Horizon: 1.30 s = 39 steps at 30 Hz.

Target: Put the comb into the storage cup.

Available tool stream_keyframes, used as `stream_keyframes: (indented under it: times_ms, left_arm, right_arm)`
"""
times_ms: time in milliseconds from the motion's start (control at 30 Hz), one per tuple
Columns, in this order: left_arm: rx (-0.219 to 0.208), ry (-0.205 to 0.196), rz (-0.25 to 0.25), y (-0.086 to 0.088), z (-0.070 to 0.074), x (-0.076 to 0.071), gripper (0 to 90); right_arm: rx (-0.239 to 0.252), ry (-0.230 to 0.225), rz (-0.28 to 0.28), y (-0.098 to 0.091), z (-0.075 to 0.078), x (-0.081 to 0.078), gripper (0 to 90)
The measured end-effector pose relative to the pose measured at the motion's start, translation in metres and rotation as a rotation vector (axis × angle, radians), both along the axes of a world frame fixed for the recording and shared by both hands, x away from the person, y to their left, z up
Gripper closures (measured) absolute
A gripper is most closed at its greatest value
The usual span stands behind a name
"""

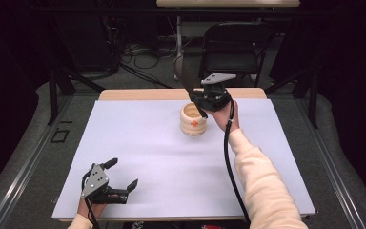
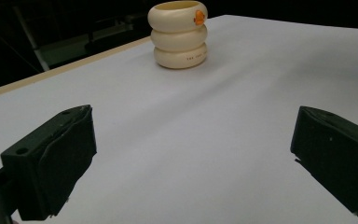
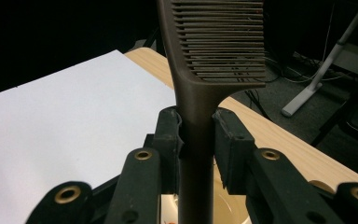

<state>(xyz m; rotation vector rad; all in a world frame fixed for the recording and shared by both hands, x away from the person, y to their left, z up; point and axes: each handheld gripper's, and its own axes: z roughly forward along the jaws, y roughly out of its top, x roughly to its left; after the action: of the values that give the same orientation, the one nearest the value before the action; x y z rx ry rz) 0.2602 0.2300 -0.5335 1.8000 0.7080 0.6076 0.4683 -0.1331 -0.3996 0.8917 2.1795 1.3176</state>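
Paper (image 1: 171,162), white and flat, covers the table, and on its near left corner rests the left gripper (image 1: 124,175), held by a hand at the table edge. Its two black jaws stand wide apart with nothing between them; in the left gripper view the left gripper (image 2: 191,154) looks over bare paper toward the cream holder (image 2: 179,33).

Farther away, near the far edge of the paper and a little right of the middle, stands this cream holder (image 1: 193,120), a ribbed cup with a small orange mark on its side.

Just above the holder is the right gripper (image 1: 201,98), held by a hand in a pale sleeve (image 1: 262,181). Its jaws are clamped on the handle of a dark comb (image 3: 200,93), whose lower end goes down into the holder while the teeth point up beyond the table.
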Motion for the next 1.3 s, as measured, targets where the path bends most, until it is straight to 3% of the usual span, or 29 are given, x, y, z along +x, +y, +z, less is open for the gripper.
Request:
stream_keyframes:
  times_ms: [1300]
  left_arm:
    - [0.003,0.0,-0.004,0.0,0.0,0.0,0.2]
  right_arm:
    - [0.006,-0.056,-0.013,0.011,-0.001,0.017,72.5]
